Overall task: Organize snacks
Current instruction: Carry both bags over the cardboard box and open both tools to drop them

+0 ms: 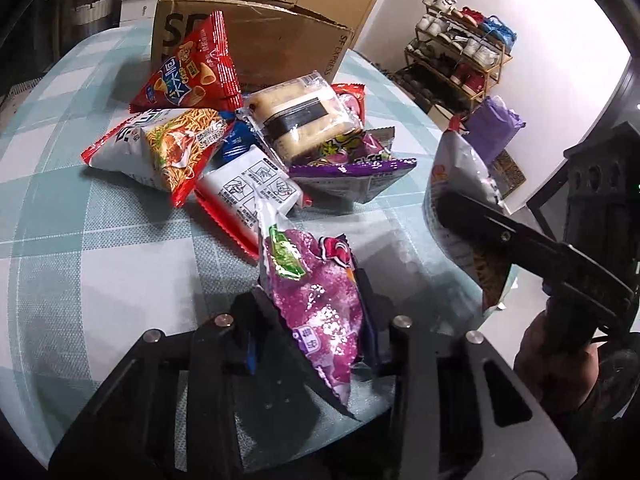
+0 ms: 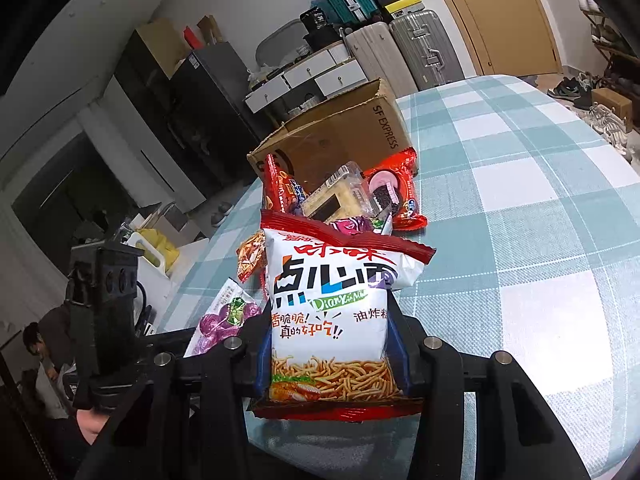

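Left gripper (image 1: pixel 316 300) clamped on purple bag (image 1: pixel 316 292) near tabletop's (image 1: pixel 100 220) edge, right gripper (image 2: pixel 330 344) clamped on white noodle bag (image 2: pixel 332 312), snack pile (image 1: pixel 256 140) beside cardboard box (image 1: pixel 272 40) mid-table

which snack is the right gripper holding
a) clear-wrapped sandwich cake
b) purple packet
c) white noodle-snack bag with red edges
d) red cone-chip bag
c: in the right wrist view the right gripper is shut on the white noodle-snack bag; the purple packet sits in the left gripper.
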`<action>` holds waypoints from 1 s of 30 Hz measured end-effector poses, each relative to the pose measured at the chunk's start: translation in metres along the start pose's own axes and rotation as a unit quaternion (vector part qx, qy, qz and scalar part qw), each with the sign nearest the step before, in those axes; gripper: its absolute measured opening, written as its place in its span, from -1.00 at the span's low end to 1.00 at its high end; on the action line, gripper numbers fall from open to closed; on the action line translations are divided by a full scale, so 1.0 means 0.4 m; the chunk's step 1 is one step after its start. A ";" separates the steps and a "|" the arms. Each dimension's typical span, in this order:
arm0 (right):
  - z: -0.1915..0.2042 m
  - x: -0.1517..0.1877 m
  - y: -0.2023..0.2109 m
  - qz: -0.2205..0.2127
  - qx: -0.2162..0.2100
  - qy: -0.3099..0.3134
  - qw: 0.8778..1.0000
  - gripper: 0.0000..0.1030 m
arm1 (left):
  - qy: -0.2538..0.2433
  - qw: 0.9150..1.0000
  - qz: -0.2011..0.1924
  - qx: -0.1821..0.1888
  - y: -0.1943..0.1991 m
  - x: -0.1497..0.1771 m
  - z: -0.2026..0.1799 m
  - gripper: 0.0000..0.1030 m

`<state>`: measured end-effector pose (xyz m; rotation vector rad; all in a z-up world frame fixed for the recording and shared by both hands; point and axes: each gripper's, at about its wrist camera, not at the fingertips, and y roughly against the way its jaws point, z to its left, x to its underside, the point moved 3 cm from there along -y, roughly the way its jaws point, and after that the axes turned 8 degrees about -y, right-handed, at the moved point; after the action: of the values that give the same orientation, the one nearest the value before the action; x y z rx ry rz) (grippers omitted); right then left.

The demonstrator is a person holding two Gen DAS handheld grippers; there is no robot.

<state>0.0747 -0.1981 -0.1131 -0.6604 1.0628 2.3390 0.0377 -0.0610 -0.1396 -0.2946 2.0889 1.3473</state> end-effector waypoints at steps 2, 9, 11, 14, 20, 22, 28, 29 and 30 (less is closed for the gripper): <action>0.000 0.000 0.001 -0.001 0.000 0.000 1.000 -0.10 | 0.001 1.000 -0.003 0.005 -0.001 -0.005 0.001 -0.38; 0.018 -0.009 0.006 -0.005 -0.003 0.012 1.000 -0.10 | -0.009 1.000 -0.027 -0.001 0.041 -0.029 -0.004 -0.39; 0.029 -0.012 0.007 -0.006 -0.003 0.017 1.000 -0.10 | -0.010 0.999 -0.035 -0.004 0.062 -0.037 -0.004 -0.39; 0.044 -0.022 0.009 -0.008 -0.005 0.027 1.000 -0.10 | -0.017 0.999 -0.047 -0.012 0.101 -0.059 0.000 -0.39; 0.075 -0.050 0.009 -0.010 -0.008 0.044 0.999 -0.10 | -0.030 0.997 -0.069 -0.031 0.189 -0.115 0.004 -0.39; 0.087 -0.060 0.004 -0.009 -0.011 0.049 0.999 -0.10 | -0.039 0.995 -0.078 -0.043 0.218 -0.141 0.004 -0.39; 0.130 -0.102 -0.014 -0.010 -0.020 0.066 0.998 -0.10 | -0.051 0.992 -0.094 -0.062 0.254 -0.227 0.000 -0.38; 0.136 -0.111 -0.017 -0.011 -0.021 0.068 0.997 -0.10 | -0.052 0.992 -0.096 -0.065 0.261 -0.239 0.002 -0.38; 0.141 -0.121 -0.020 -0.011 -0.021 0.070 0.997 -0.10 | -0.054 0.992 -0.097 -0.066 0.257 -0.250 0.003 -0.38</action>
<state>0.1040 -0.1603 -0.0557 -0.8590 1.0632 2.3288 0.0647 -0.0279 -0.0026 -0.4582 1.8341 1.3551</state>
